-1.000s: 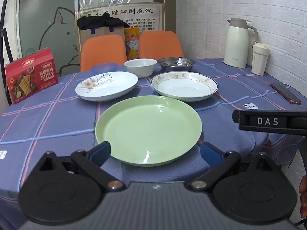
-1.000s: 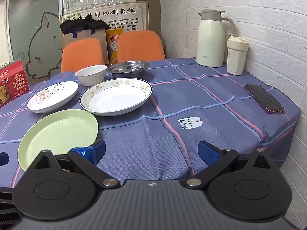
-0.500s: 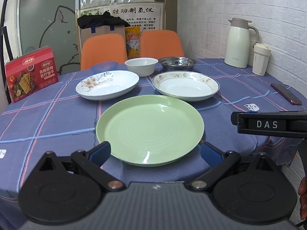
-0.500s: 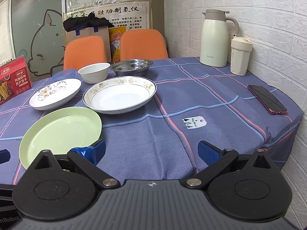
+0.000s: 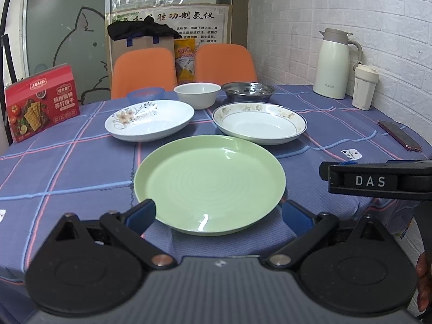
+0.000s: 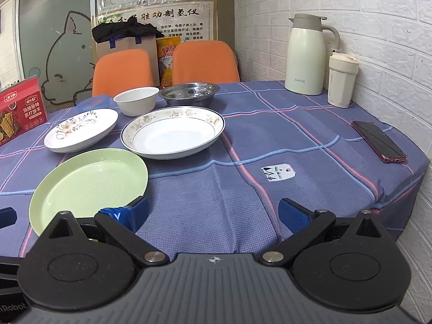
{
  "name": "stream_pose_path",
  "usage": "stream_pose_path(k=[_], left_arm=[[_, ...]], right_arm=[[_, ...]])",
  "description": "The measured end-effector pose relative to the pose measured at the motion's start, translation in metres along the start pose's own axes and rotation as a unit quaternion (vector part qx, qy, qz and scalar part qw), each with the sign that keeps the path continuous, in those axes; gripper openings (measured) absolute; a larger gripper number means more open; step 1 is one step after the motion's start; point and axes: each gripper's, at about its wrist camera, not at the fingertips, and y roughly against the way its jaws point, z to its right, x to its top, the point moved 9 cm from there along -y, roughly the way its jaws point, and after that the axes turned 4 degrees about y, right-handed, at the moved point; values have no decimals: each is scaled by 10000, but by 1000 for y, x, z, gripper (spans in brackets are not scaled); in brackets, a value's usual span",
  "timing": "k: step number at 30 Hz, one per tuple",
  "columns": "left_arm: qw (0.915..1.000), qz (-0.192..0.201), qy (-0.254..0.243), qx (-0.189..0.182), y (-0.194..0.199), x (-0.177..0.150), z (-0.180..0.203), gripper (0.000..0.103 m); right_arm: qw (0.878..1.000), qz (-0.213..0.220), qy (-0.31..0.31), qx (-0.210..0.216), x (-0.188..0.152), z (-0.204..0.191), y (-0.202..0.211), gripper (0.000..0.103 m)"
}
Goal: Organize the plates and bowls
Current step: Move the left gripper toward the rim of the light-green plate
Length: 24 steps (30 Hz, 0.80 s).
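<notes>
A light green plate (image 5: 209,183) (image 6: 90,186) lies near the front edge of the table. Behind it sit a floral white plate (image 5: 149,120) (image 6: 81,129) on the left and a gold-rimmed deep plate (image 5: 259,122) (image 6: 172,135) on the right. Farther back stand a blue bowl (image 5: 145,94), a white bowl (image 5: 197,94) (image 6: 136,100) and a steel bowl (image 5: 248,90) (image 6: 189,93). My left gripper (image 5: 218,213) is open, its fingers flanking the green plate's near rim. My right gripper (image 6: 213,213) is open over bare cloth, right of the green plate.
A red cracker box (image 5: 40,101) stands at the left. A cream thermos (image 6: 306,54) and a cup (image 6: 341,81) stand by the brick wall, and a phone (image 6: 378,141) lies near the right edge. Two orange chairs (image 5: 143,71) are behind the table.
Both grippers have moved slightly forward over the table; the plates appear a little closer. Both grippers stay open and nothing on the table has moved.
</notes>
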Motion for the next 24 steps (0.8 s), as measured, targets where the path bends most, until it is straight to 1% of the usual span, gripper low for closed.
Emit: stream_pose_path(k=[24], left_arm=[[10000, -29, 42, -44, -3, 0, -5, 98]], right_arm=[[9999, -100, 94, 59, -2, -8, -5, 90]])
